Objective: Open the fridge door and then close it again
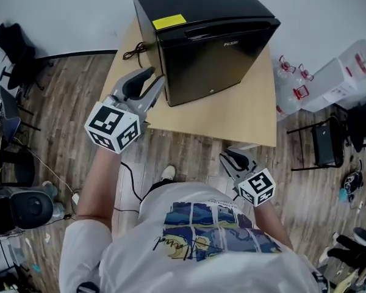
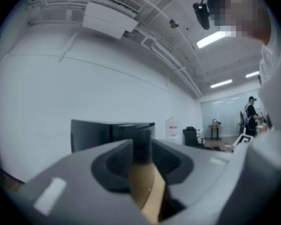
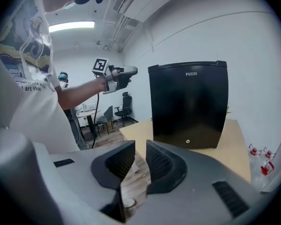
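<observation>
A black mini fridge (image 1: 213,41) stands on a light wooden table (image 1: 244,115) with its door shut and a yellow label on top. My left gripper (image 1: 154,78) is raised level beside the fridge's left front corner, open, with nothing between its jaws. In the left gripper view the gripper (image 2: 143,144) looks past the table edge at the fridge (image 2: 107,132). My right gripper (image 1: 232,156) hangs low in front of the table, apart from the fridge. In the right gripper view its jaws (image 3: 140,149) stand a narrow gap apart and empty, below the fridge door (image 3: 189,107).
A black cable (image 1: 134,50) lies on the table left of the fridge. Water jugs (image 1: 293,84) and a white box (image 1: 348,72) stand on the floor at the right. Office chairs (image 1: 12,47) are at the left, and a black stool (image 1: 326,142) is at the right.
</observation>
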A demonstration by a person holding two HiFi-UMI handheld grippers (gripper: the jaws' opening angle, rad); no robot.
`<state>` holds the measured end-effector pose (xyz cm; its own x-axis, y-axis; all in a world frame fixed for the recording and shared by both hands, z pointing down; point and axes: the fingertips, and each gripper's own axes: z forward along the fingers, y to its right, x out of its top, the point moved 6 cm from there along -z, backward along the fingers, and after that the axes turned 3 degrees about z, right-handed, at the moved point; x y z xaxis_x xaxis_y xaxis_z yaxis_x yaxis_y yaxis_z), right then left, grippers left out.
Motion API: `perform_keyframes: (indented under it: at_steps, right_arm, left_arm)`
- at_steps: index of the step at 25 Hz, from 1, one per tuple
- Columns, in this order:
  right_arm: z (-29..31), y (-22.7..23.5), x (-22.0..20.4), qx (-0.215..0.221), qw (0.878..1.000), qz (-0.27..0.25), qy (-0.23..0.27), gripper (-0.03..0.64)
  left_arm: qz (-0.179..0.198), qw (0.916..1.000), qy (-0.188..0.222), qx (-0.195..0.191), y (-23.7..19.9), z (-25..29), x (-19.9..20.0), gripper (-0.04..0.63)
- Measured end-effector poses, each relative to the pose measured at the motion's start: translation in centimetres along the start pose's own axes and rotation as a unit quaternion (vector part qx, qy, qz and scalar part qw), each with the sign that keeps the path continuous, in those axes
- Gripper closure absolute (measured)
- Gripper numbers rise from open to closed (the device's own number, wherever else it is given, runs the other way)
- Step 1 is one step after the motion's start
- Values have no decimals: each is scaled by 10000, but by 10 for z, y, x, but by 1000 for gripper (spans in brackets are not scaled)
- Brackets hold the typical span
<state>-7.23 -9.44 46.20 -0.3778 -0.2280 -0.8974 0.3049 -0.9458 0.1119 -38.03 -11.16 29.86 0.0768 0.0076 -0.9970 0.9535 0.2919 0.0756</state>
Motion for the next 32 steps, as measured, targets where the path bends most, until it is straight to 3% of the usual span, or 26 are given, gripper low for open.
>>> perform_keyframes:
  at_steps: [9, 19, 27, 32]
  right_arm:
    - [38, -24, 10, -824, 9955, 463, 67, 554]
    - [45, -47, 3, -1521, 9846, 857, 64, 555]
    - [29, -55, -7, -1834, 9775, 1045, -20, 557]
    - [30, -60, -12, -1723, 9796, 1021, -143, 558]
  left_arm:
    - [461, 9963, 228, -695, -55, 45, 22, 424]
    - [419, 9906, 289, -1267, -68, 69, 13, 416]
    - [254, 9910, 464, -1230, -61, 69, 12, 445]
    - [236, 9914, 461, -1205, -57, 68, 12, 446]
